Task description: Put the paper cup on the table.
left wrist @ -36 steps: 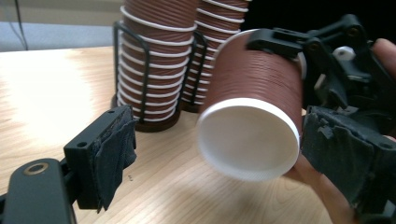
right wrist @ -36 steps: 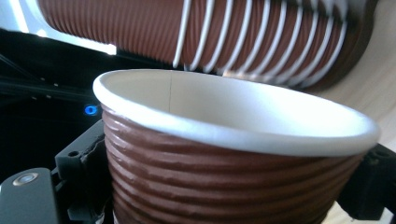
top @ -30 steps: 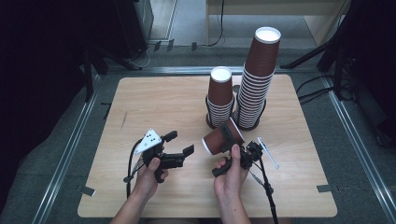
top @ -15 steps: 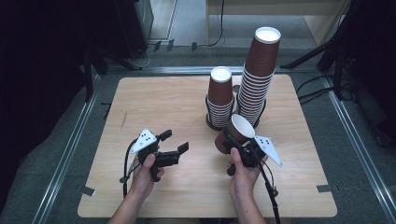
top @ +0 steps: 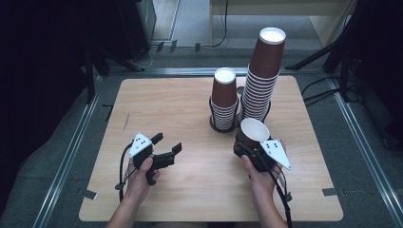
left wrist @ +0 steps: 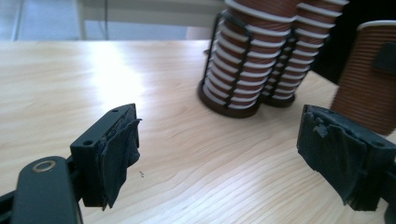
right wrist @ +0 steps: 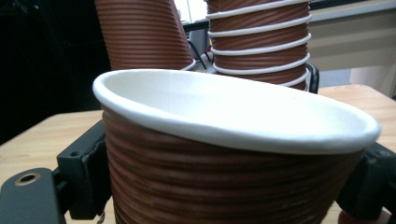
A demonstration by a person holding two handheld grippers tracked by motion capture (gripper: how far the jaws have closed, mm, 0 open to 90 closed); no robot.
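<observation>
Left gripper [top: 167, 148]: you held its jaws apart with nothing between them, near the tabletop's [top: 180, 104] front-left.
Cup stacks: two stood near the back edge, a short stack [top: 224, 100] and a tall stack [top: 262, 78].
Right gripper [top: 246, 148]: you clamped one loose cup [top: 251, 134], mouth up, just before the stacks.

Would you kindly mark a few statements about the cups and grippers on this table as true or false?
1. The right gripper holds a brown paper cup by its sides. True.
2. The left gripper holds a cup. False: its jaws stand open with nothing between them.
3. Two stacks of cups stand on the table, the taller stack to the right of the shorter stack in the high view. True.
4. The held cup lies on its side on the table. False: it is roughly upright, mouth up.
</observation>
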